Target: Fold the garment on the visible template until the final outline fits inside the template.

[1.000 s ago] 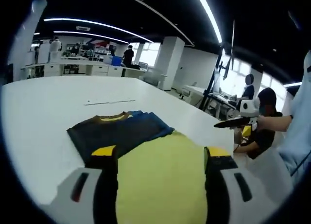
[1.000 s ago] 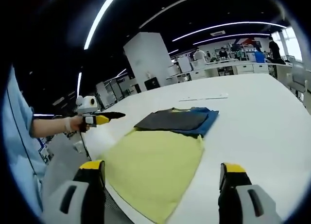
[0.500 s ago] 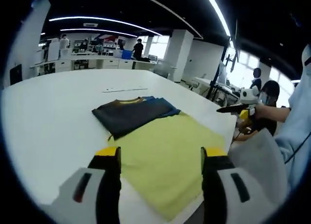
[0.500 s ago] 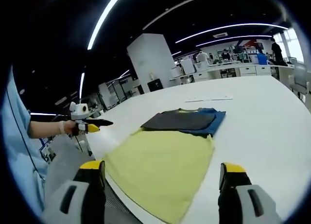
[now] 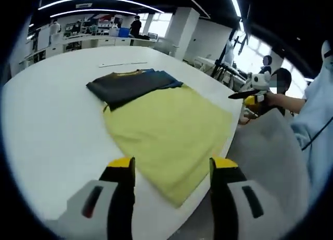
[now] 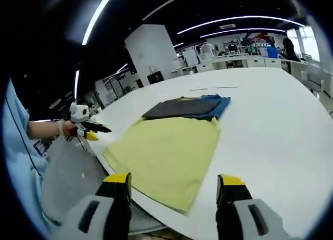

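Lying flat at twelve o'clock beyond both spread, empty grippers, the yellow garment (image 5: 169,126) covered the tabletop (image 5: 47,120); limp and light, best pinched at its near corner.

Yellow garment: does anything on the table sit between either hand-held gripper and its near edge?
Nothing visible does. The yellow garment lies flat on the white table, its near edge just ahead of the open left hand-held gripper and right hand-held gripper. The dark folded clothes lie at its far end.
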`<state>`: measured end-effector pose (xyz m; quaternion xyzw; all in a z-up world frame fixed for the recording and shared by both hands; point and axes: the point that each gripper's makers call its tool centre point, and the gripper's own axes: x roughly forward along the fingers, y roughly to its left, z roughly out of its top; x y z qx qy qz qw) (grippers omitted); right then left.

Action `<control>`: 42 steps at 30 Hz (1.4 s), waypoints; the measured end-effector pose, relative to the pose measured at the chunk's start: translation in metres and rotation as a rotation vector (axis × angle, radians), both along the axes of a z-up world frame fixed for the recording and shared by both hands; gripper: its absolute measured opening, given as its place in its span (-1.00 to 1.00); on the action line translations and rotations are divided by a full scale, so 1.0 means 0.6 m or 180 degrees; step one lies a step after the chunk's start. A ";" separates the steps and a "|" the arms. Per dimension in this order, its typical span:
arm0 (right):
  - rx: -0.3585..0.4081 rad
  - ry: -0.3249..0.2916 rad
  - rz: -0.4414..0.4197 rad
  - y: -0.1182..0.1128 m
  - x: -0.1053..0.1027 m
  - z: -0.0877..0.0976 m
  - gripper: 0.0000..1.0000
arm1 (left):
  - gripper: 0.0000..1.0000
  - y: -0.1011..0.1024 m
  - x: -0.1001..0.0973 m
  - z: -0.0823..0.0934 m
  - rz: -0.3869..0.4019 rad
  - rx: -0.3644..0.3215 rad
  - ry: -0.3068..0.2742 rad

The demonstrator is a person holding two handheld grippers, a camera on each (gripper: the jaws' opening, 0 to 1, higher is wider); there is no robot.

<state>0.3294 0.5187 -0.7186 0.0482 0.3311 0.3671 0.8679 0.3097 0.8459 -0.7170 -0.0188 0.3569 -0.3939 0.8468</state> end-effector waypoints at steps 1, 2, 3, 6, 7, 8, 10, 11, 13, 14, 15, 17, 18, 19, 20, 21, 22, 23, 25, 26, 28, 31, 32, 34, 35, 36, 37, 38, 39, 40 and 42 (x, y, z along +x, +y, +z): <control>-0.0074 0.0058 0.0014 -0.003 -0.007 -0.013 0.19 | 0.11 0.000 -0.009 -0.009 -0.0036 0.0014 0.0080; -0.0097 0.0079 0.0018 -0.003 -0.009 -0.020 0.18 | 0.11 0.001 -0.013 -0.016 -0.0061 0.0041 0.0109; -0.0149 0.0138 0.0037 -0.004 -0.016 -0.032 0.15 | 0.08 0.006 -0.020 -0.027 -0.0074 0.0097 0.0161; -0.0227 0.0226 0.0055 -0.003 -0.023 -0.053 -0.02 | 0.03 0.015 -0.031 -0.044 -0.0037 0.0157 0.0316; -0.0234 0.0237 0.0048 -0.002 -0.024 -0.058 -0.05 | 0.02 0.017 -0.034 -0.049 -0.0036 0.0169 0.0342; -0.0235 0.0243 0.0045 -0.002 -0.023 -0.059 -0.06 | 0.02 0.020 -0.039 -0.054 -0.0029 0.0195 0.0395; -0.0229 0.0289 0.0032 0.000 -0.023 -0.067 -0.08 | -0.03 0.024 -0.048 -0.062 -0.0081 0.0261 0.0454; -0.0234 0.0312 0.0032 0.002 -0.023 -0.070 -0.11 | -0.07 0.026 -0.052 -0.067 -0.0092 0.0287 0.0485; -0.0217 0.0329 0.0022 0.004 -0.021 -0.071 -0.19 | -0.14 0.027 -0.052 -0.067 -0.0071 0.0255 0.0496; -0.0215 0.0363 0.0002 0.005 -0.020 -0.073 -0.22 | -0.15 0.027 -0.050 -0.067 -0.0019 0.0214 0.0508; -0.0202 0.0363 -0.0001 0.008 -0.017 -0.074 -0.25 | -0.19 0.027 -0.049 -0.067 -0.0012 0.0196 0.0512; -0.0175 0.0433 -0.0033 0.010 -0.018 -0.074 -0.35 | -0.34 0.028 -0.048 -0.072 0.0028 0.0208 0.0578; -0.0139 0.0478 -0.0025 0.015 -0.017 -0.074 -0.39 | -0.40 0.026 -0.052 -0.074 -0.0001 0.0217 0.0622; -0.0124 0.0503 -0.0018 0.019 -0.019 -0.075 -0.45 | -0.43 0.022 -0.054 -0.075 -0.0008 0.0200 0.0647; -0.0138 0.0487 -0.0018 0.019 -0.018 -0.076 -0.49 | -0.46 0.016 -0.056 -0.076 -0.0008 0.0152 0.0665; -0.0146 0.0490 -0.0040 0.019 -0.015 -0.077 -0.53 | -0.49 0.016 -0.055 -0.076 -0.0002 0.0149 0.0648; -0.0125 0.0522 -0.0116 0.015 -0.010 -0.079 -0.60 | -0.52 0.015 -0.052 -0.076 0.0019 0.0136 0.0620; -0.0068 0.0588 -0.0217 0.014 -0.007 -0.081 -0.66 | -0.55 0.015 -0.049 -0.077 0.0062 0.0106 0.0641; 0.0060 0.0696 -0.0367 0.010 0.001 -0.082 -0.79 | -0.57 0.011 -0.046 -0.078 0.0134 0.0016 0.0729; 0.0089 0.0761 -0.0448 0.006 0.003 -0.083 -0.84 | -0.61 0.011 -0.045 -0.079 0.0124 0.0035 0.0720; 0.0053 0.0789 -0.0483 0.000 0.006 -0.087 -0.96 | -0.66 0.013 -0.045 -0.081 0.0116 0.0112 0.0708; 0.0107 0.0836 -0.0537 -0.003 0.006 -0.089 -1.00 | -0.88 0.013 -0.057 -0.091 0.0123 0.0159 0.0920; 0.0109 0.0862 -0.0538 -0.005 0.004 -0.090 -1.00 | -0.98 0.014 -0.058 -0.094 0.0129 0.0202 0.0929; 0.0118 0.0920 -0.0578 -0.007 0.000 -0.089 -1.00 | -0.99 0.008 -0.062 -0.089 0.0140 0.0180 0.0962; 0.0159 0.0954 -0.0579 -0.007 -0.004 -0.085 -1.00 | -0.99 0.008 -0.063 -0.088 0.0119 0.0221 0.0972; 0.0212 0.0938 -0.0544 -0.005 -0.006 -0.078 -1.00 | -1.00 0.010 -0.066 -0.086 0.0092 0.0280 0.0953; 0.0258 0.0938 -0.0548 -0.005 -0.008 -0.073 -1.00 | -1.00 0.011 -0.067 -0.085 0.0091 0.0306 0.0959; 0.0300 0.0972 -0.0561 -0.007 -0.012 -0.067 -1.00 | -1.00 0.013 -0.069 -0.081 0.0086 0.0306 0.0976; 0.0326 0.1011 -0.0564 -0.009 -0.015 -0.064 -1.00 | -1.00 0.015 -0.070 -0.080 0.0084 0.0297 0.1004; 0.0389 0.1093 -0.0573 -0.008 -0.021 -0.059 -1.00 | -1.00 0.018 -0.074 -0.076 0.0089 0.0285 0.1033; 0.0502 0.1151 -0.0569 -0.007 -0.029 -0.048 -1.00 | -1.00 0.020 -0.080 -0.068 0.0120 0.0238 0.1073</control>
